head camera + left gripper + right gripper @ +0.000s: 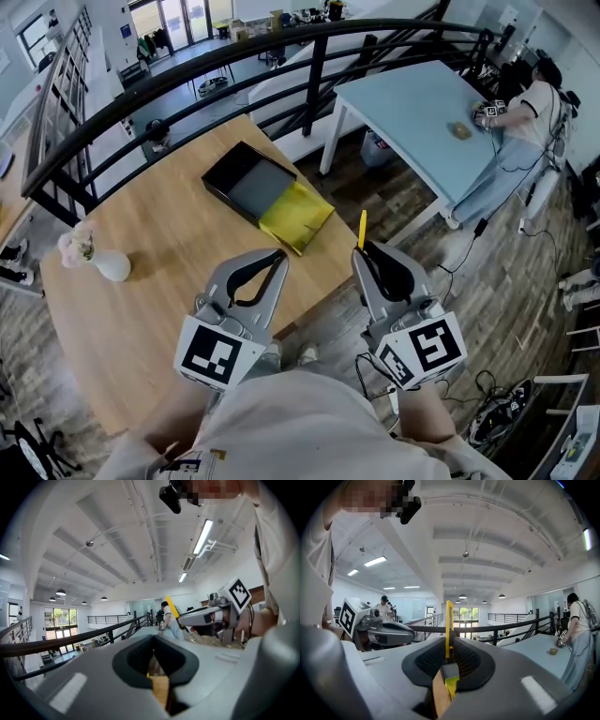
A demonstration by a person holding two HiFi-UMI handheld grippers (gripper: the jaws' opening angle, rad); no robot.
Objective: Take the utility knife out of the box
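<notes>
Both claws held low near torso, side by side, pointing forward, nearly level, marker cubes toward person. Right claw (367,251) sits past desk (159,309) edge and clamps yellow utility knife (449,625). Knife stands upright, sticking up above jaws. Left claw (279,255) sits over near desk edge, jaws together, nothing between them. Open black box (246,178) lies on desk, well ahead of claws, yellow piece (296,217) touching its near side. Knife is out of box.

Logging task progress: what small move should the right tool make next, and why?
Probably lower the right tool and lay its slim yellow utility knife on the wooden table: the knife is already clear of the open black box.
</notes>
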